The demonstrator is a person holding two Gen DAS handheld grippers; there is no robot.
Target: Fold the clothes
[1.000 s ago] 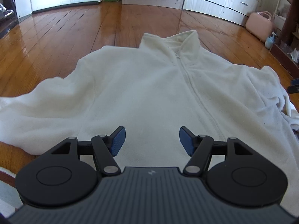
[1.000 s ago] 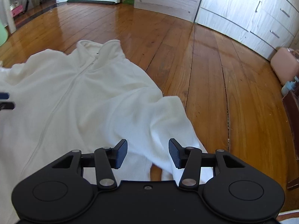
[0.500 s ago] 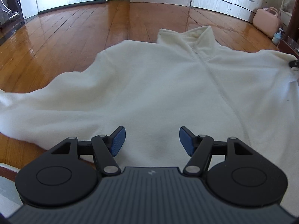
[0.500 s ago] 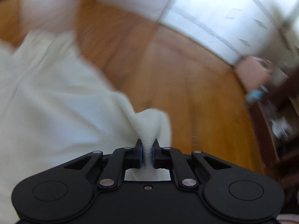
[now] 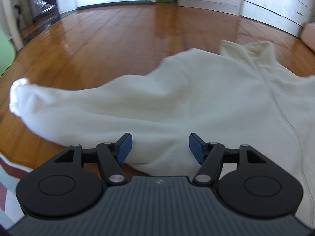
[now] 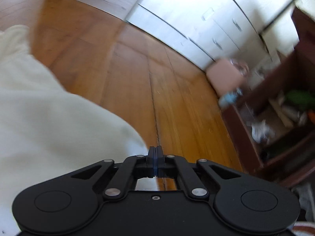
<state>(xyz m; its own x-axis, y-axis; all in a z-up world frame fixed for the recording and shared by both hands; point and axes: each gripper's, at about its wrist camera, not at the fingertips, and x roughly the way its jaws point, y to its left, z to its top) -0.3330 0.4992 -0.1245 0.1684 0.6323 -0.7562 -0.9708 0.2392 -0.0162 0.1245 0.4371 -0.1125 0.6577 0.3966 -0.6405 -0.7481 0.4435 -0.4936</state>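
Observation:
A white fleece jacket (image 5: 196, 102) lies spread on the wooden floor, zip (image 5: 275, 98) up and collar (image 5: 252, 49) at the far right. Its sleeve runs left and ends in a cuff (image 5: 17, 90). My left gripper (image 5: 159, 147) is open just above the near edge of that sleeve, with fleece below the gap and neither blue pad touching it. In the right wrist view the jacket (image 6: 49, 127) fills the left side. My right gripper (image 6: 155, 153) is shut, pads pressed together over bare floor. The fleece edge ends just left of it, and no cloth shows between the pads.
Wooden floor (image 5: 118, 39) surrounds the jacket. White drawer cabinets (image 6: 187, 19) line the far wall, with a pink bag (image 6: 224, 74) in front of them. A dark wooden shelf (image 6: 285, 98) full of small items stands at the right. A rug edge (image 5: 7, 181) lies near left.
My right gripper went from open to shut, pinching a fold of fleece half a second ago; now it has swung right and no fleece shows in it. The left view has swung left to the sleeve.

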